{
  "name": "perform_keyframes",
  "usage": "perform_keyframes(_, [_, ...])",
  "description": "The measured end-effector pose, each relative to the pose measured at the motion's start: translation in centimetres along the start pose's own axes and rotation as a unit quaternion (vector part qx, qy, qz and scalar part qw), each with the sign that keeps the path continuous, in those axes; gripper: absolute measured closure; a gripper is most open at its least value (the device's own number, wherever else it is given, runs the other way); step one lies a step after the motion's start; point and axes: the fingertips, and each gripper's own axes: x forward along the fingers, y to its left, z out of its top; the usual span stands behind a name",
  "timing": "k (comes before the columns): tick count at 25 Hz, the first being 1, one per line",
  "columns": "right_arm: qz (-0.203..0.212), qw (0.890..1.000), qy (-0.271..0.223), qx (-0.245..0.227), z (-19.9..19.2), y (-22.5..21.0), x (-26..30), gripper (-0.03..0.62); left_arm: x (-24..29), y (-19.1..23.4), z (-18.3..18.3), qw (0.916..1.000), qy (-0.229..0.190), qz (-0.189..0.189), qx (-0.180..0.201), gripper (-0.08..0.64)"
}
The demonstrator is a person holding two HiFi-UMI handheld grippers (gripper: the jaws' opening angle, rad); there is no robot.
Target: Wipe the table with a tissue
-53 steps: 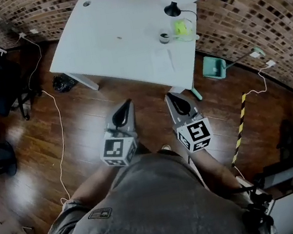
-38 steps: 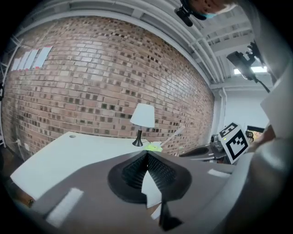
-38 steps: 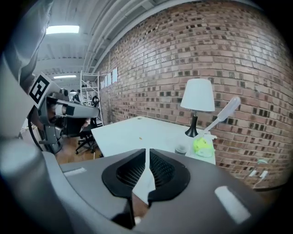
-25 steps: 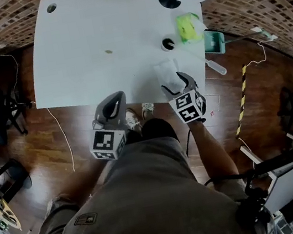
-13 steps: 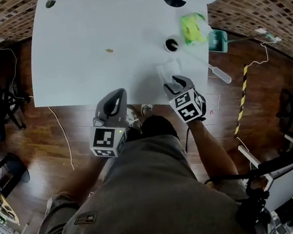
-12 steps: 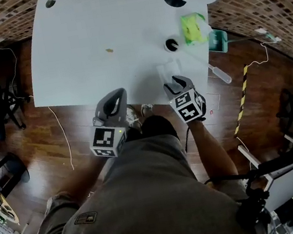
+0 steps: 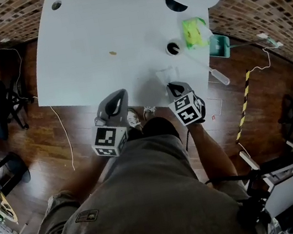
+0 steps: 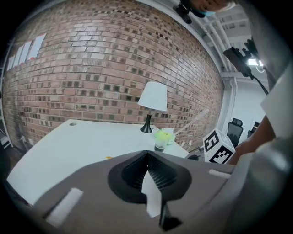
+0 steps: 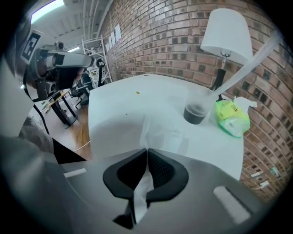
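Right tongs [image 9: 147, 151] are clamped tight on the near edge of the tissue [image 9: 161, 131]. The rest of it is spread out on the white counter [image 7: 83, 46], just on the person's side of the little dark cup [image 7: 172, 48]. Left tongs [image 8: 147, 153] are pinched together with nothing in them, hovering nearer the person than that cup and off to its left

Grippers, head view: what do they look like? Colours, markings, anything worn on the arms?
The left gripper and right gripper match: grey moulded shells tapering to two jaws lined with black ribbed pads. Each carries a white cube with black square markers at the rear, left cube and right cube. The person wears a grey shirt; forearms uncovered.
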Motion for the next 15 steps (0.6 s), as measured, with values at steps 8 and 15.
perform_keyframes(8, [0.024,0.994,-0.100,-0.026,7.8,1.4,-2.0,0.575,-0.6,1.9,1.8,0.9985,-0.027,0.047,-0.005,0.560])
perform_keyframes(15, [0.040,0.991,-0.118,-0.048,13.6,2.6,-0.4,0.575,-1.2,5.4,2.6,0.9966,-0.039,0.070,-0.020,0.560])
